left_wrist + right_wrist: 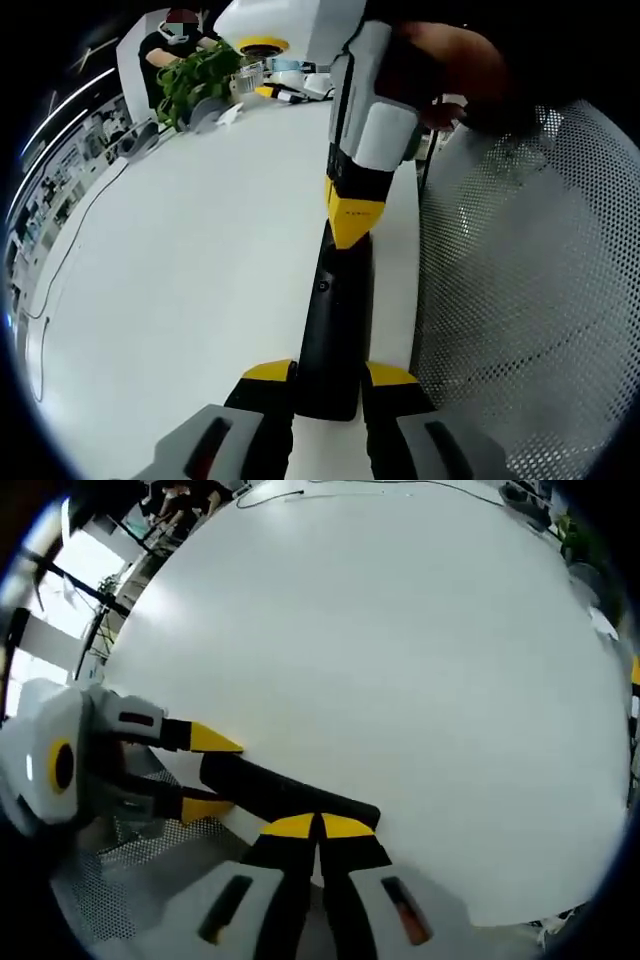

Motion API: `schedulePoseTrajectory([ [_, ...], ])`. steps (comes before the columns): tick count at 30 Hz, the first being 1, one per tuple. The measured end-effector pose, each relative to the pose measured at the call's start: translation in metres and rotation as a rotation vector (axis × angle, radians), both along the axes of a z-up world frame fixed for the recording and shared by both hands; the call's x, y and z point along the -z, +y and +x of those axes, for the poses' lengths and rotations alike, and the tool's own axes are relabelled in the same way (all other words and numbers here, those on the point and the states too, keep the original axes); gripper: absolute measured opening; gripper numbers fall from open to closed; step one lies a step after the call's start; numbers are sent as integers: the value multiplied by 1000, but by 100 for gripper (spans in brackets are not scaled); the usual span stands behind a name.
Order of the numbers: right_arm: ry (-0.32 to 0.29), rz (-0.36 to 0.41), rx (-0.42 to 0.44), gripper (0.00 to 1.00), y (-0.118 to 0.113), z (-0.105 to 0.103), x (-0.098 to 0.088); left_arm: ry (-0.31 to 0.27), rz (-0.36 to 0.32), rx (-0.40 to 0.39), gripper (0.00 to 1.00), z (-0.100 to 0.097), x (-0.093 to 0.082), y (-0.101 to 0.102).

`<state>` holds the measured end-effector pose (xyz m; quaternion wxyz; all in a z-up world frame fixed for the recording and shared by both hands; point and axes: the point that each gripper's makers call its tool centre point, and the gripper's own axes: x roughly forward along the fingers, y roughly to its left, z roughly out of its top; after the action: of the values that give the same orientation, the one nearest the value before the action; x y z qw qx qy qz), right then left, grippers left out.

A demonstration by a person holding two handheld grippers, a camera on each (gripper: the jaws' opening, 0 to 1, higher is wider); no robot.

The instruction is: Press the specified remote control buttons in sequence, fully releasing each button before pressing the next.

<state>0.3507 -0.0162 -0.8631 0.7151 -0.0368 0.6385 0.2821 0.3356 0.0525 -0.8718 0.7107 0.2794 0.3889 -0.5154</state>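
Clamping the stiff, light remote (pixel 335 320) by its near end at the bench (pixel 190 270) edge, left tongs (pixel 330 375) steady it; right tongs (pixel 318 827) closed, tips pressing down.

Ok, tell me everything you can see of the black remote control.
The remote control is a long, slim black bar, matte and plastic-looking, lying flat near the white table's edge beside a perforated mesh surface. One small button shows on its top face; others cannot be made out. The left gripper clamps its near end between yellow-tipped jaws. The right gripper, jaws closed, has its tips at the far end, apparently pressing on it.
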Motion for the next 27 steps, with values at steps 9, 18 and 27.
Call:
schedulePoseTrajectory([
  [9, -9, 0, -44, 0, 8, -3, 3, 2, -1, -2, 26, 0, 0, 0],
  [18, -48, -38, -124, 0, 8, -2, 3, 3, -4, -13, 26, 0, 0, 0],
  [27, -57, -83, -131, 0, 10, 0, 5, 5, 12, -12, 26, 1, 0, -1],
])
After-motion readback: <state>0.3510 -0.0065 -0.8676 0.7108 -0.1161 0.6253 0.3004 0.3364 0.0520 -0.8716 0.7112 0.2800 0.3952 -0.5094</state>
